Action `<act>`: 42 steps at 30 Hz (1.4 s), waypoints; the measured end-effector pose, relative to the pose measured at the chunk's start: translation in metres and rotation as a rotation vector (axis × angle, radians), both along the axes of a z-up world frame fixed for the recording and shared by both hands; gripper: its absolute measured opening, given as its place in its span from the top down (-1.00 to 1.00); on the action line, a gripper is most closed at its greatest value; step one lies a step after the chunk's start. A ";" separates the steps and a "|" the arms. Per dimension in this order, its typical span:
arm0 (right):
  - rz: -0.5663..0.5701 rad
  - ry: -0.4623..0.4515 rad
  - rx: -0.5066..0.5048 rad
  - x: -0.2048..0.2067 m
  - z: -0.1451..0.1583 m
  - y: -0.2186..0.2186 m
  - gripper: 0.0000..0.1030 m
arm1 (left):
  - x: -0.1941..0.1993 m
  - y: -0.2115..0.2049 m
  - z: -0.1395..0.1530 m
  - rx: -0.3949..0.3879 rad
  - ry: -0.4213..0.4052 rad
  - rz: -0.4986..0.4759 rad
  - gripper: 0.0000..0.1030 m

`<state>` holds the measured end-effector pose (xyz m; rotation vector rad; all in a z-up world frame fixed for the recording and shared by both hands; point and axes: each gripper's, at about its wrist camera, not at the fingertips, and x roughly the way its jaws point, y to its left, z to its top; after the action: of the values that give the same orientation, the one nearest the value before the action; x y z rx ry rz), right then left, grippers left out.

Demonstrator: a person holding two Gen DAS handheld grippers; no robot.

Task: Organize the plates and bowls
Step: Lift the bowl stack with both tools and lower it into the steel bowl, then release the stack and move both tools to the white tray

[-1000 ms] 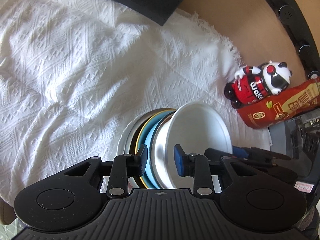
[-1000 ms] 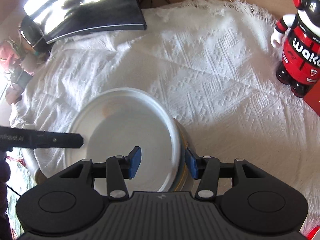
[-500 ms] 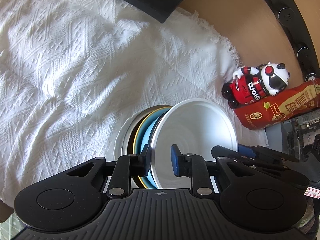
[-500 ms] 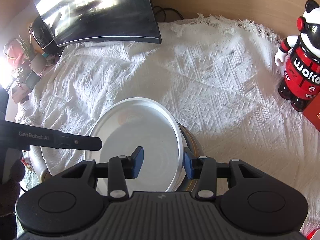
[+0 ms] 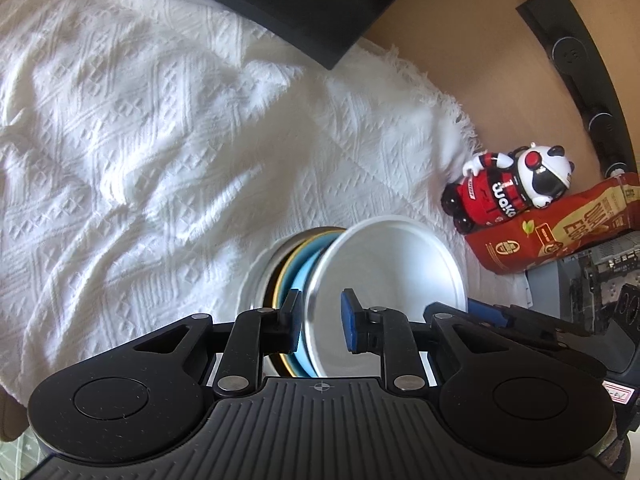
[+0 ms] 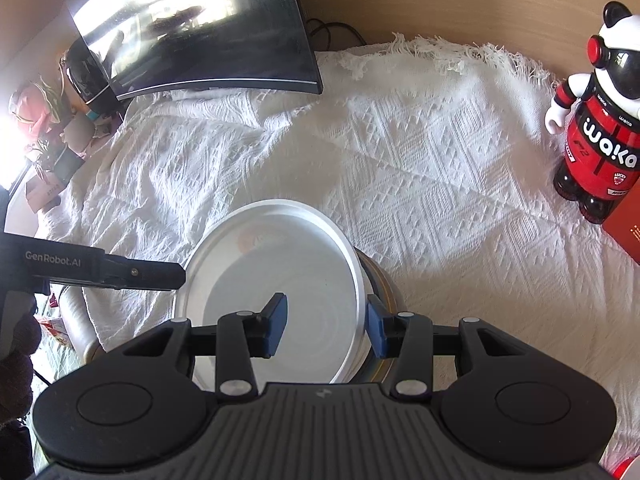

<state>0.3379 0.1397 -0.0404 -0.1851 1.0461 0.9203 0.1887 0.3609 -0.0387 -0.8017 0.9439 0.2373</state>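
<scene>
Change: both pairs of tongs have just been closing. The left tongs [image 5: 320, 320] have narrowed around the near rim of the round white metal plate [image 5: 392, 264], and the right tongs [image 6: 326, 320] have done the same at the opposite rim. The rim is between the pads each time. A sliver of plate shows beside the pads, so I can't tell whether either pair is clamping yet.

The white plate is on top of the stack of dishes [image 5: 288, 276] and offset from it. It looks slightly raised, so my read is a two-sided pick-up of the top plate, with the lift next if the grip is real.

The stack sits on the white woven cloth [image 5: 160, 140]. The red-and-black panda figurine [image 5: 516, 188] is well apart from the stack.

Left view only:
- the stack's layers: light blue plate, yellow-edged plate, steel dish under
- the red snack bag [image 5: 552, 236] beyond the stack, beside the figurine

Right view only:
- the curved dark monitor [image 6: 200, 28] behind the stack
- a faint orange mark inside the plate
- the left tongs' arm reaching the plate edge from the side
</scene>
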 end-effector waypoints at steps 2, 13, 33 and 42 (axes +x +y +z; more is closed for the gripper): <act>-0.002 -0.003 0.000 0.000 0.000 0.000 0.21 | 0.003 -0.002 -0.001 0.009 0.006 -0.002 0.55; -0.032 0.005 -0.013 0.009 -0.005 0.005 0.23 | 0.012 -0.001 0.002 0.036 0.007 -0.014 0.54; -0.079 0.014 0.010 -0.003 -0.001 -0.015 0.23 | 0.016 -0.031 0.048 0.319 -0.050 -0.093 0.55; -0.278 -0.090 0.048 -0.013 0.016 -0.060 0.23 | 0.046 -0.073 0.066 0.218 -0.221 -0.301 0.55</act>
<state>0.3247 0.0795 -0.0245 -0.0386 0.9384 0.6780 0.2346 0.2882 0.0268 -0.4668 0.8013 -0.0117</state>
